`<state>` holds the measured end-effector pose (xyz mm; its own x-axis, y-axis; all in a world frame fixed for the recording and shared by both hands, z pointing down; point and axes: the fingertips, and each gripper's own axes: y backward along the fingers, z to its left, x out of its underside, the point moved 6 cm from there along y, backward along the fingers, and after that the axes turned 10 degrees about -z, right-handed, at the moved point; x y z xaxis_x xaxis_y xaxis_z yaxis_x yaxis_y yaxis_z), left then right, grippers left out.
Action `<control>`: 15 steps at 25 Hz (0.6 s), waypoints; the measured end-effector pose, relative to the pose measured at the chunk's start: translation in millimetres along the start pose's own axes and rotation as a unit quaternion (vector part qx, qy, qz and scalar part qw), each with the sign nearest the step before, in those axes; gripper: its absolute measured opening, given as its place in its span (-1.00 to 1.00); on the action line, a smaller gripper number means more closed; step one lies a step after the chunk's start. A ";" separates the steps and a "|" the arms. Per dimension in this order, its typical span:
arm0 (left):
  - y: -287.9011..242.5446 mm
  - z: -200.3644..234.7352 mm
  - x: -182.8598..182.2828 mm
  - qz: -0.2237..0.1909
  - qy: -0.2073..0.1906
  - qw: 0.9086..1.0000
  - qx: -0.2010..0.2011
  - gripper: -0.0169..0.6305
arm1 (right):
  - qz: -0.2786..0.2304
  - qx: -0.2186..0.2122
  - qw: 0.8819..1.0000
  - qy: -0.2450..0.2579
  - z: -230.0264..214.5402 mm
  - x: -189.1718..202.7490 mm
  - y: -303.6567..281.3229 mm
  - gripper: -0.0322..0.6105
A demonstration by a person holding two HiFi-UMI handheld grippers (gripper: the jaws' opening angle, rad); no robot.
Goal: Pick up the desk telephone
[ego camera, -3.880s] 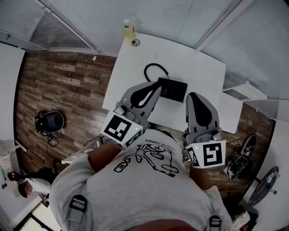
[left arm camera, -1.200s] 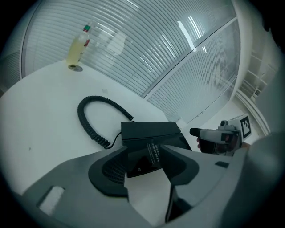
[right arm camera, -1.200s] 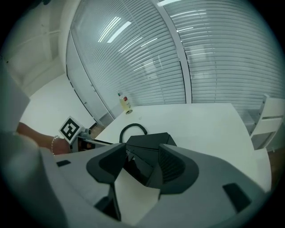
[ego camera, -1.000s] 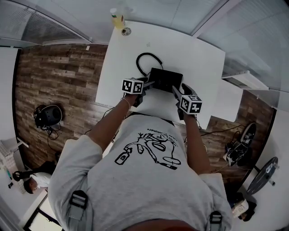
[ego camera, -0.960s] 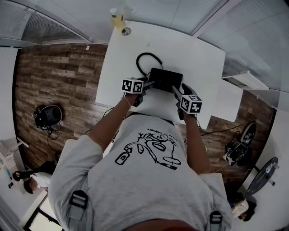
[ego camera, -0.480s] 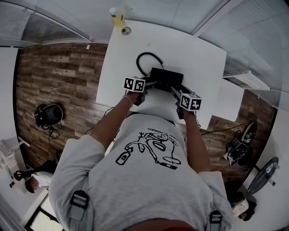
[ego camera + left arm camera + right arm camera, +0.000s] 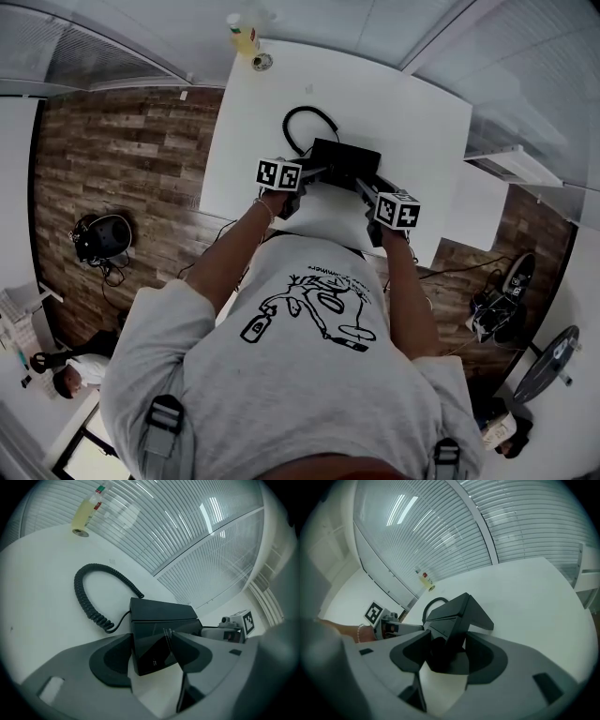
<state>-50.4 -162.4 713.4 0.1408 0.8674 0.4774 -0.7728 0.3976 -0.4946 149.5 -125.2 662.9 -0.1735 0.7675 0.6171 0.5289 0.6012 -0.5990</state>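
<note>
**Two-sided grasp on the desk telephone**

The desk telephone (image 7: pixel 345 163) is shown on the white counter (image 7: pixel 394 103), toward its near edge, with the coiled cord (image 7: pixel 89 597) looped on the surface behind it. The left hand-held gripper (image 7: pixel 152 657) is closed on the near left end of the black body. The right hand-held gripper (image 7: pixel 445 654) is clamped on the near right corner. The two holds are set at opposite ends, presumably so that the wide, flat body can be raised level without tipping.

Only the overall layout is given by the head view: the telephone is flanked by both hand-held grippers, and the jaw contact is too small to be resolved. Contact is confirmed in the gripper views, where each pair of jaws is seen pressed against the housing. A bottle (image 7: pixel 87 509) is seen at the far edge, well apart from the grasp. Whether the base is clear of the counter cannot be determined.
</note>
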 end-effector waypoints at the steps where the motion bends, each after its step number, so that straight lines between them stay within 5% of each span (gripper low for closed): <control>1: 2.0 -2.1 -0.9 -0.001 -0.001 1.000 -0.001 -0.15 | 0.000 -0.002 1.000 0.001 1.4 -1.2 1.5 -0.21; 15: 47.5 -52.0 -22.4 -0.042 -0.015 0.999 -0.015 -0.15 | -0.022 -0.035 0.999 0.024 36.8 -34.9 42.4 -0.21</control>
<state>-58.0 -147.4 641.4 0.1861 0.8212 0.5395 -0.7400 0.4783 -0.4729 147.4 -118.4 597.2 -0.1598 0.7279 0.6668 0.5779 0.6166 -0.5346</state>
